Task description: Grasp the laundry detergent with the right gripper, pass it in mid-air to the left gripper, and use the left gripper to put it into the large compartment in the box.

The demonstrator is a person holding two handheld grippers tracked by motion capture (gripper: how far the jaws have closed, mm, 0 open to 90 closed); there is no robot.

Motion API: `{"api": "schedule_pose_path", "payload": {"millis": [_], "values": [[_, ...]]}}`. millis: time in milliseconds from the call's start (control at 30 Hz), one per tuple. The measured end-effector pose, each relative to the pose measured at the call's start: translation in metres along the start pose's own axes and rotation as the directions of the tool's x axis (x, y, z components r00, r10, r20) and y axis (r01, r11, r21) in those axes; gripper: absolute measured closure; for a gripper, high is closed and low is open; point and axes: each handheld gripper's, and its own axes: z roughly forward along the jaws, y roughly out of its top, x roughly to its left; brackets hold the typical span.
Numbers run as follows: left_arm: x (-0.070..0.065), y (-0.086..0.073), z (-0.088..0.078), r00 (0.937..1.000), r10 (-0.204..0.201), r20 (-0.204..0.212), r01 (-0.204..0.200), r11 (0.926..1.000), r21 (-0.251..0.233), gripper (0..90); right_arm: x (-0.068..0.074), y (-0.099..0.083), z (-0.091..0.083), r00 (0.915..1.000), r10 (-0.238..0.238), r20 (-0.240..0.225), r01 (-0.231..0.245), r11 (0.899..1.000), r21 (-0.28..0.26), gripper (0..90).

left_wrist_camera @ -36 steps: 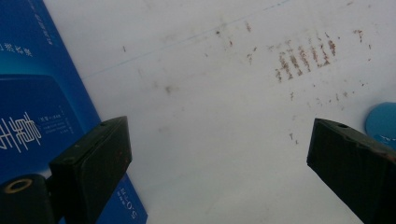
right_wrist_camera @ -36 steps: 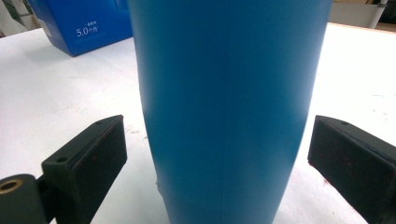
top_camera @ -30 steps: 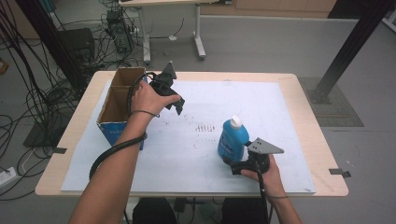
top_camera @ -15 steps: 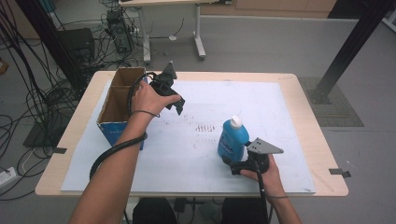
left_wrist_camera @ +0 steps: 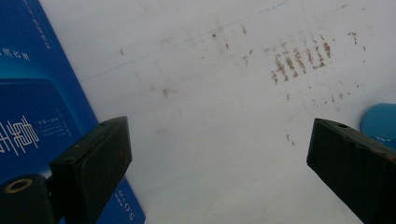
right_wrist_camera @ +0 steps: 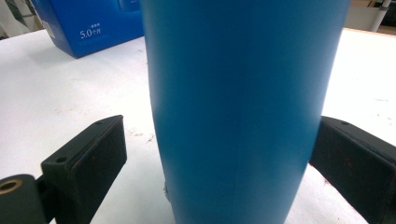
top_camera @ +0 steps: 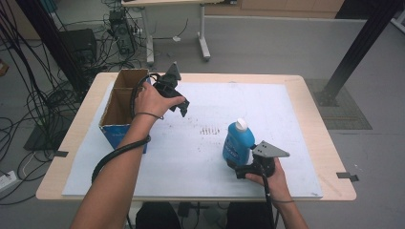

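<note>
Left arm: I see it reach up from the bottom left of the high view, forearm bare, wrist bent.
Left gripper [top_camera: 179, 102]: raised at upper left of centre, jaws spread wide, nothing between them.
Right hand [top_camera: 269, 177]: low at lower right.
Right gripper [top_camera: 239, 167]: level, jaws apart.

the high camera sits up above my side and looks forward and down on the whole table [top_camera: 305, 95]. the camera on my left gripper [top_camera: 177, 101] looks down at the white sheet [left_wrist_camera: 210, 116] from close by, with the blue box [left_wrist_camera: 32, 107] at its side. the camera on my right gripper [top_camera: 237, 167] sits low, very near the blue bottle [right_wrist_camera: 243, 107], and it sees that same box [right_wrist_camera: 88, 21] far behind.
</note>
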Motion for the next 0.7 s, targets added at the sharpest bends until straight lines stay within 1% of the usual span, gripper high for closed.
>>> {"api": "schedule_pose_path", "payload": {"millis": [133, 400, 500, 700], "values": [[0.0000, 0.0001, 0.0011, 1.0000, 0.000, 0.007, 0.000, 1.0000, 0.000, 7.0, 0.0000, 0.0003, 0.0001, 1.0000, -0.004, -0.001, 0.004, 1.000, -0.002, 4.2], [0.0002, -0.0006, 0.0027, 1.0000, -0.004, 0.007, 0.004, 1.0000, 0.000, 7.0, 0.0006, -0.0001, 0.0010, 1.0000, -0.003, 0.000, 0.003, 1.000, -0.002, 4.2], [-0.0004, -0.0003, 0.0028, 1.0000, 0.003, 0.007, -0.003, 1.0000, 0.004, 7.0, 0.0008, -0.0004, 0.0022, 1.0000, -0.001, -0.002, 0.001, 1.000, -0.002, 4.2], [0.0009, -0.0008, 0.0033, 1.0000, 0.001, 0.009, -0.001, 1.0000, 0.005, 7.0, 0.0013, -0.0003, 0.0028, 1.0000, -0.003, 0.002, 0.003, 1.000, -0.004, 4.4]]}}
